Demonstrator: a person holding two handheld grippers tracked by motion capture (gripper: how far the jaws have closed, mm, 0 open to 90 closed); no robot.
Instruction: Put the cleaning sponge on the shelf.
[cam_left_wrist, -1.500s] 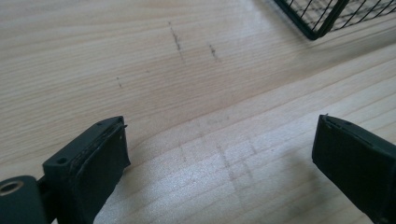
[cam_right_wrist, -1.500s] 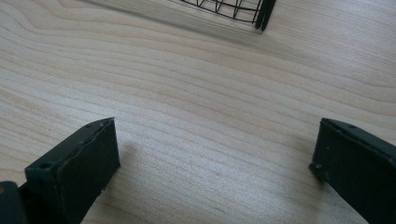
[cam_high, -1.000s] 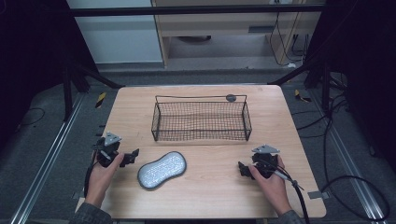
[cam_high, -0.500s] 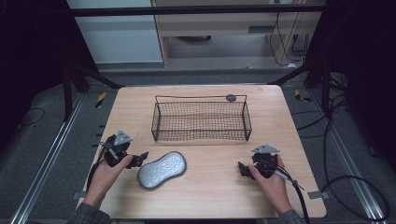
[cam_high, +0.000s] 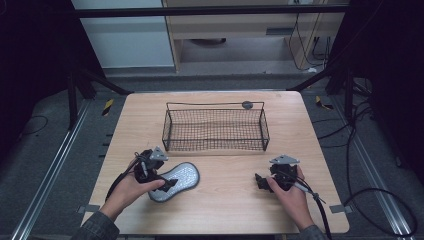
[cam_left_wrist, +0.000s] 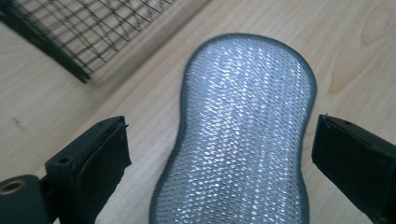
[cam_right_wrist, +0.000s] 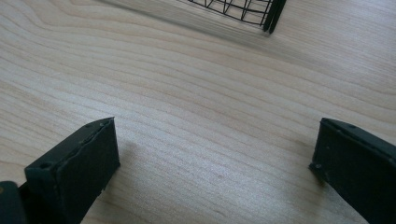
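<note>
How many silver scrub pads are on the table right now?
1. The silver scrub pad lies flat on the table, in front of the wire basket, between the left gripper's open jaws.

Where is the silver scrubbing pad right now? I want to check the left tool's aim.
In the high view the scrubbing pad lies flat on the table's front left, just before the wire basket, between the open jaws of the left tool.

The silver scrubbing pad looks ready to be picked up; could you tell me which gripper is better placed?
Left: the left gripper has open jaws either side of the scrubbing pad; the right gripper is over bare table.
</note>
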